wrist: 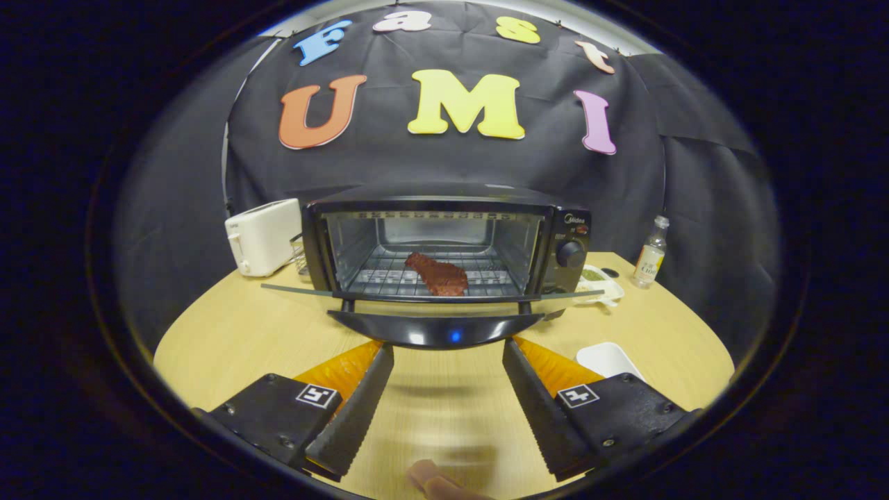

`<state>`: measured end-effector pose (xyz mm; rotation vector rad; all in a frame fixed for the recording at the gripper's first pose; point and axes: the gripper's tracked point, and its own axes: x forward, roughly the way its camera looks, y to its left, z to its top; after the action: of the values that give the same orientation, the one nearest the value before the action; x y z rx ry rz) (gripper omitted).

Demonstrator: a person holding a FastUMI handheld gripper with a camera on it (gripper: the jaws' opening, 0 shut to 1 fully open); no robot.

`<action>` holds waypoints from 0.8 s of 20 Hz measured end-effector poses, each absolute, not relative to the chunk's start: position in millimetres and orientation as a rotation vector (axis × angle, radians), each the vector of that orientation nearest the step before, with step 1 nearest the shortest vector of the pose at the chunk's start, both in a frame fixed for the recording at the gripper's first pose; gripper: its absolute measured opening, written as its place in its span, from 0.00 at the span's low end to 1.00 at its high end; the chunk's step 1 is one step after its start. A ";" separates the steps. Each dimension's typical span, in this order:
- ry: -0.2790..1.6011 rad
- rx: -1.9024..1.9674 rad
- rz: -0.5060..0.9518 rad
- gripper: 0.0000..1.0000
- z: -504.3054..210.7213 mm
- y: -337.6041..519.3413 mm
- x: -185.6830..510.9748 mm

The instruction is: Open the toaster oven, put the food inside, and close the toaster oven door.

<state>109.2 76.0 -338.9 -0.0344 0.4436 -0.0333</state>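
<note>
A black toaster oven [444,243] stands on the round wooden table [236,326] with its glass door [434,326] folded down flat toward me. On the wire rack inside lies a reddish-brown piece of meat [437,274]. My gripper [448,351] hangs just in front of the door's handle edge, fingers spread wide with nothing between them. The fingertips [380,354] sit a little short of the door's rim.
A white toaster [262,236] stands left of the oven. To the oven's right are a small dish with greens [599,279], a small glass bottle [650,253] and a white dish [608,360] near my right finger. A fingertip of a hand [434,481] shows below the gripper.
</note>
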 end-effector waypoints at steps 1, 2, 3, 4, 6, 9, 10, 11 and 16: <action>0.441 -0.020 -0.033 1.00 -336.1 75.3 113.5; 0.434 -0.002 -0.024 1.00 -331.3 76.6 119.9; 0.423 0.013 -0.017 1.00 -325.4 76.9 126.8; 0.411 0.025 -0.015 1.00 -319.2 76.3 133.8; 0.381 0.041 -0.015 1.00 -307.1 74.6 138.3; 0.309 0.050 -0.011 1.00 -281.8 71.0 130.9; 0.288 0.041 -0.010 1.00 -273.0 70.0 124.2; 0.270 0.032 -0.006 1.00 -265.2 68.2 115.1; 0.152 -0.029 -0.028 1.00 -205.7 47.5 55.9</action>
<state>55.9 47.5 -205.7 -0.0287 0.1521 -0.0280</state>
